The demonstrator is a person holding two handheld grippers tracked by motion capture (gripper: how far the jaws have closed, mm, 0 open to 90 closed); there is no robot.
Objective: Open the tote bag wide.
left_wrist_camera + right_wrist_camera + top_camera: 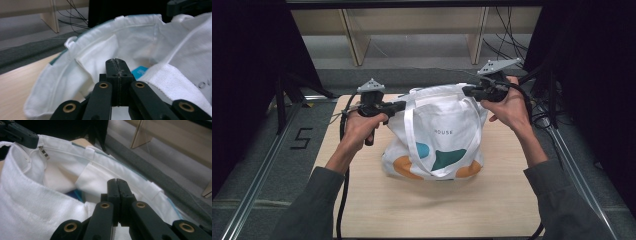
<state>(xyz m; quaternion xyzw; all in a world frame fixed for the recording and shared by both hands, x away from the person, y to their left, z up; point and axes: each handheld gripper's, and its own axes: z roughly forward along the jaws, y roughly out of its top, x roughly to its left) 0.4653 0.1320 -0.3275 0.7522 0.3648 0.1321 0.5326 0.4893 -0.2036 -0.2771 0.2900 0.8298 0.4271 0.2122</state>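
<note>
Wooden shelf legs [354,42] beyond tote bag [437,135]

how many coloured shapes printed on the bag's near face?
4 on the tote bag: small teal blob, larger teal shape, orange patch lower left, orange patch lower right. Folds may hide more.

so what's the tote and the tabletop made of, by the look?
Tote bag: white woven fabric, likely cotton canvas; matte, with weave texture, stitched hems and soft creases in the gripper views. Printed teal and orange shapes. Tabletop: pale wood or wood-look laminate; faint grain, smooth low-sheen surface. Can't tell which.
</note>
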